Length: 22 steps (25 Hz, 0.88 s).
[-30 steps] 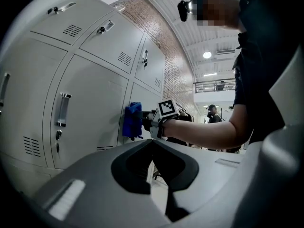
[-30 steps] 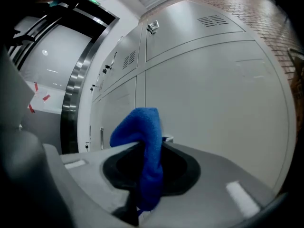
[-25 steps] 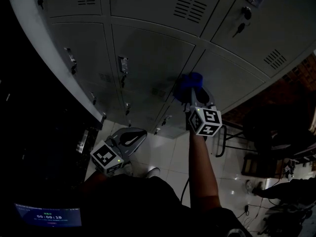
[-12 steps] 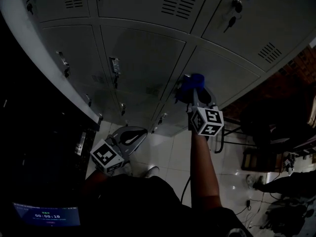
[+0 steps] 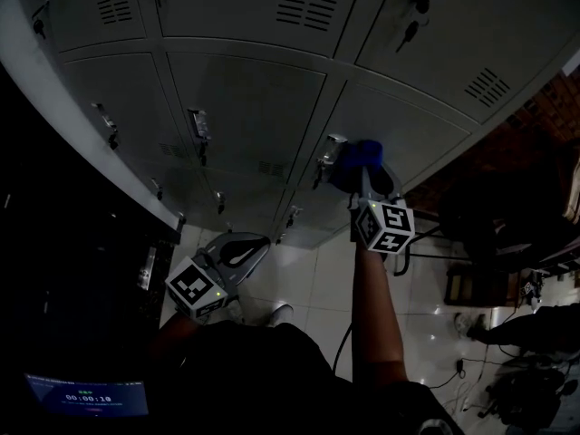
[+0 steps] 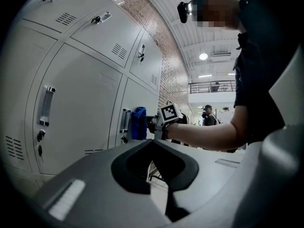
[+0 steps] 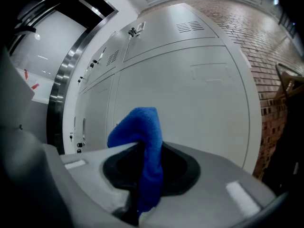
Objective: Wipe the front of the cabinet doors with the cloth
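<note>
A blue cloth point(image 5: 356, 159) is pinched in my right gripper point(image 5: 364, 178), which is shut on it and holds it against a grey cabinet door point(image 5: 408, 134), just right of that door's handle point(image 5: 330, 149). In the right gripper view the cloth point(image 7: 144, 144) stands up out of the shut jaws in front of the door point(image 7: 190, 89). My left gripper point(image 5: 246, 246) hangs low, away from the cabinets, shut and holding nothing. Its own view shows the cloth point(image 6: 138, 123) and the right gripper's marker cube point(image 6: 170, 113) at the door.
Rows of grey locker doors point(image 5: 245, 98) with handles, keys and vents fill the upper view. Below is white tiled floor point(image 5: 308, 279). A chair frame point(image 5: 417, 252) and dark clutter stand at the right, and a brick wall point(image 5: 544, 125) lies beyond. A person point(image 6: 208, 115) stands far off.
My right gripper has slid the cloth to the right along the cabinets, from the seam between two doors onto the right-hand door. The left gripper has stayed put.
</note>
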{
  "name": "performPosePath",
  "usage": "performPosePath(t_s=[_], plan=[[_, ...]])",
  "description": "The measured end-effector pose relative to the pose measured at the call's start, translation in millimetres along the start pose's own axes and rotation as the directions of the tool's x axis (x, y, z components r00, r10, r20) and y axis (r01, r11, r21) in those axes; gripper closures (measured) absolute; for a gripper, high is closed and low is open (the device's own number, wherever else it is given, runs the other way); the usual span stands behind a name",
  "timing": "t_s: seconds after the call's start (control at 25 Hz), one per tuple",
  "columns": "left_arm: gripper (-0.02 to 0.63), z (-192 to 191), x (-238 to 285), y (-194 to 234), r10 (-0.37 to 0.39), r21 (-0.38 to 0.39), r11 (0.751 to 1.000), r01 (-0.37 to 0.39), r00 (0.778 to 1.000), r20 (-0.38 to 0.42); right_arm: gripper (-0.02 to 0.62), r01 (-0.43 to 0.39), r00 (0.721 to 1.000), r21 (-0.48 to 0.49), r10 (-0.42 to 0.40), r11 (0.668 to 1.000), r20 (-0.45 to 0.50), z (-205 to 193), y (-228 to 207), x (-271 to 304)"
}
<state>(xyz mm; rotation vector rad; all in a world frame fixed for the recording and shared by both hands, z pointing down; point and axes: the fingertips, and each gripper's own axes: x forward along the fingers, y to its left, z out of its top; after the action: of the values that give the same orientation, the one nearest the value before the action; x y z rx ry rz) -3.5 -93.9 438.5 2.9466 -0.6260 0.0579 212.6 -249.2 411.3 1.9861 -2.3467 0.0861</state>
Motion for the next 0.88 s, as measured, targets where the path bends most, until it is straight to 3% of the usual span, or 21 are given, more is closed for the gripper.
performPosePath(t_s=[0.48,0.88], plan=[[0.606,-1,24,-10,-0.056,0.001,0.998,0.056,0.998,-0.002,0.528,0.141,0.990,0.038,-0.141,0.989,-0.008,-10,-69,-30],[0.606,-6,39,-20,-0.083,-0.001,0.997,0.083,0.996,-0.018,0.528,0.274,0.962,0.059,-0.273,0.960,-0.016,-19,-133,-57]])
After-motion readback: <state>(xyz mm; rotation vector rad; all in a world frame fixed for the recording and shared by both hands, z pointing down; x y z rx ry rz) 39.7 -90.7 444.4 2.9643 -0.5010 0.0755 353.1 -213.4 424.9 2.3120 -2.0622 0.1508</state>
